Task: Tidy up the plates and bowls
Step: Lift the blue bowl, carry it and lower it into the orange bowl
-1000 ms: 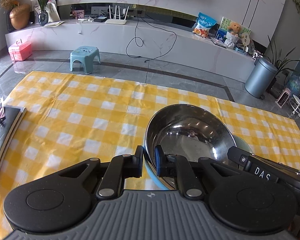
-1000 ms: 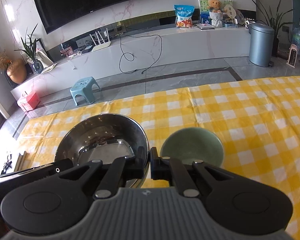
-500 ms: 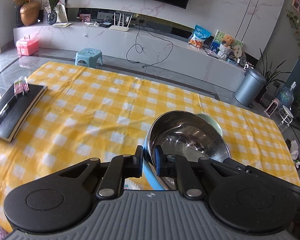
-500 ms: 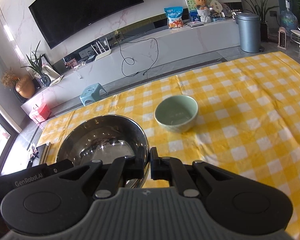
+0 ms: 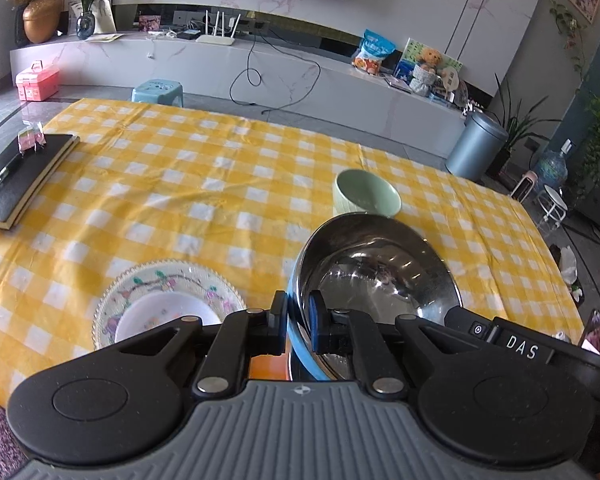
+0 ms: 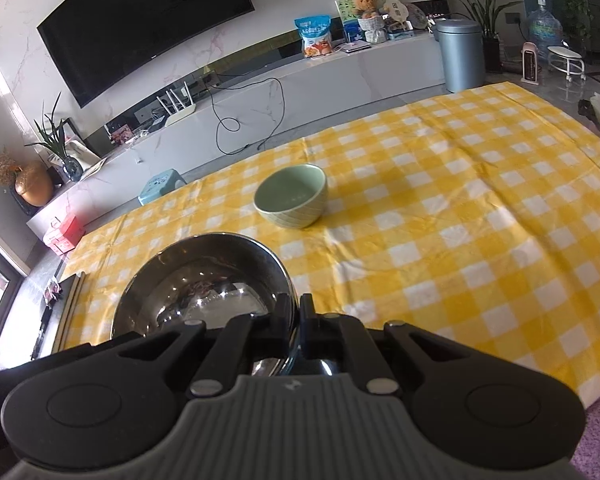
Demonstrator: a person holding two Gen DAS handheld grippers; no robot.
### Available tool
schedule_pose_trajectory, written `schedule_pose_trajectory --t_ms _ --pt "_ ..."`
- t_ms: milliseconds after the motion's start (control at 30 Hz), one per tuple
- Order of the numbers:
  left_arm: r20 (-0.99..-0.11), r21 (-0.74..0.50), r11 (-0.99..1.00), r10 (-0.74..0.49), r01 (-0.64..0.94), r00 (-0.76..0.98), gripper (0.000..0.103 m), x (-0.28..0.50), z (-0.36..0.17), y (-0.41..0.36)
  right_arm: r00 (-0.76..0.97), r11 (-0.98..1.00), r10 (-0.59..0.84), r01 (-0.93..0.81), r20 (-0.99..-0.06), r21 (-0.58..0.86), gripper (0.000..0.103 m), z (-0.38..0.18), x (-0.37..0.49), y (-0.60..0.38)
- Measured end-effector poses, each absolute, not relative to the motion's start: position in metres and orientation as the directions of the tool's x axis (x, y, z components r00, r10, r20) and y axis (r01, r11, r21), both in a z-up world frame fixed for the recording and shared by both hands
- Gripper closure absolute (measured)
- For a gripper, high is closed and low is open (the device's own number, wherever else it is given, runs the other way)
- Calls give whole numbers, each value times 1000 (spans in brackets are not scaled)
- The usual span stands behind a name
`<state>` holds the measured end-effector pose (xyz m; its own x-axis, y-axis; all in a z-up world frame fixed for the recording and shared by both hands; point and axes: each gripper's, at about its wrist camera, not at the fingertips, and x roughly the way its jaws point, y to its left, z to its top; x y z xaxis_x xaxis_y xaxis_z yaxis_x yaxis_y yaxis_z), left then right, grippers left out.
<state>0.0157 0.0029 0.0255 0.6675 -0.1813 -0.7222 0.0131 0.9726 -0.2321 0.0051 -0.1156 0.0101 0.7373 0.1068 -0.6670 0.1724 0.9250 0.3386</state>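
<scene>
the steel bowl (image 5: 380,276) is held off the counter (image 5: 180,184) from two sides, low in both frames: its rim is pinched by the left claw (image 5: 298,322) and by the right claw (image 6: 296,314), probably so the wide basin stays level. a green bowl (image 6: 292,196) sits mid-frame beyond it, a plate (image 5: 168,304) at lower left; stacking is judged to be the aim.
</scene>
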Motion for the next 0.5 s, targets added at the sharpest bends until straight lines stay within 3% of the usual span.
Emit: schedule_pose_trajectory --t_ms 500 --pt "-773 -207 977 -194 48 605 92 1 7 -14 710 931 70 205 -701 301 101 -5 -14 -130"
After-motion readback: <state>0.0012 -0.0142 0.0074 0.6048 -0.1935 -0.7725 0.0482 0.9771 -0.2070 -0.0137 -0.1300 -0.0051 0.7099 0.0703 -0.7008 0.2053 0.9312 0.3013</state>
